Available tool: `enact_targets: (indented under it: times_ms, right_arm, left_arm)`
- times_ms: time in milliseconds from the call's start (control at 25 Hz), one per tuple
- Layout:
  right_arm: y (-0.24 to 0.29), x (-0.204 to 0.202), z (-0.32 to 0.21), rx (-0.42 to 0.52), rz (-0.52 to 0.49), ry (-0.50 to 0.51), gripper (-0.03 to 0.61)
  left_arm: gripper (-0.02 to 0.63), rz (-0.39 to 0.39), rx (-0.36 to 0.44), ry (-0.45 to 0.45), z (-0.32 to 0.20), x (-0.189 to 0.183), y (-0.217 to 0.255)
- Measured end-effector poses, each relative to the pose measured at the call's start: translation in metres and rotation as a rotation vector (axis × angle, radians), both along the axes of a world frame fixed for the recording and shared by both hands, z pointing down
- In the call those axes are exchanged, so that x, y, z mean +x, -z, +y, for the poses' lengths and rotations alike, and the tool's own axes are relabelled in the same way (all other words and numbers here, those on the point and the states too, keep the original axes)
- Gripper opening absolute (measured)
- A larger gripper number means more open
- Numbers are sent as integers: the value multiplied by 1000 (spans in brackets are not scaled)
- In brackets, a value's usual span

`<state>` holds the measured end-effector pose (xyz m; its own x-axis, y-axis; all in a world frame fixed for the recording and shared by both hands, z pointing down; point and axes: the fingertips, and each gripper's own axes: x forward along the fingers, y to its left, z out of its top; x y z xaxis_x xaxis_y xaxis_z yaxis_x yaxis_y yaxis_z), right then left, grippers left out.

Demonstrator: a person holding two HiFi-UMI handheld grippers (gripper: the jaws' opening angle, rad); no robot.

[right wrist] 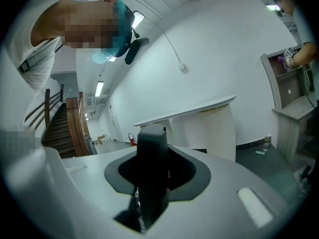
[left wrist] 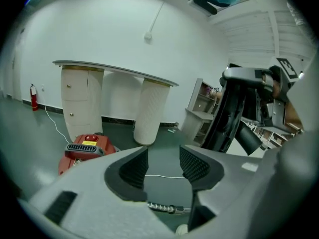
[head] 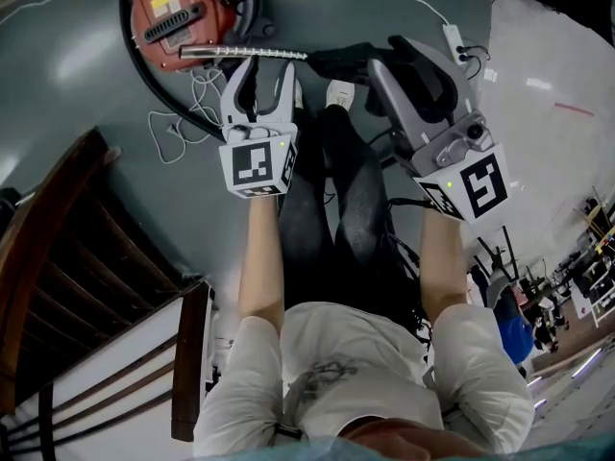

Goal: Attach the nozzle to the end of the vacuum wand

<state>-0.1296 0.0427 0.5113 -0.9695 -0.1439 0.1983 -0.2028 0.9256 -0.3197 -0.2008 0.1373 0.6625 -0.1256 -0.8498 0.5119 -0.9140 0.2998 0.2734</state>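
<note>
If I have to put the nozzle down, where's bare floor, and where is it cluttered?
Bare floor lies left of the black hose, up to the staircase, and on the pale stretch right of the right gripper. Crowded: around the wand, with the red vacuum, white cable and the person's shoes.

Open office-style lobby, curved counter (left wrist: 114, 71) on fluted pillar (left wrist: 149, 111), wooden staircase (head: 86, 286), fire extinguisher (left wrist: 33, 96)

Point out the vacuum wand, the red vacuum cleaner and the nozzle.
vacuum wand (head: 240, 53), head view, middle of the metal tube.
red vacuum cleaner (head: 178, 8), head view, top of its casing.
nozzle (right wrist: 152, 173), right gripper view, its upright black body.
</note>
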Motion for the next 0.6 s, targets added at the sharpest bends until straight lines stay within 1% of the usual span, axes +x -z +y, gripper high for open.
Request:
enact_targets:
  times_ms: [120,400,600]
  right_arm:
    - [-7,-1,0,-6,3,0,115]
    - [-24,-2,1,-18,10,3,115]
    - [-32,-4,4,-25,13,9,115]
  left_arm:
    - [214,-7,-25,15,4,0,-18]
    - [247,5,-82,83,17,-1,-64]
    - [270,27,-121,118,25,-1,-93]
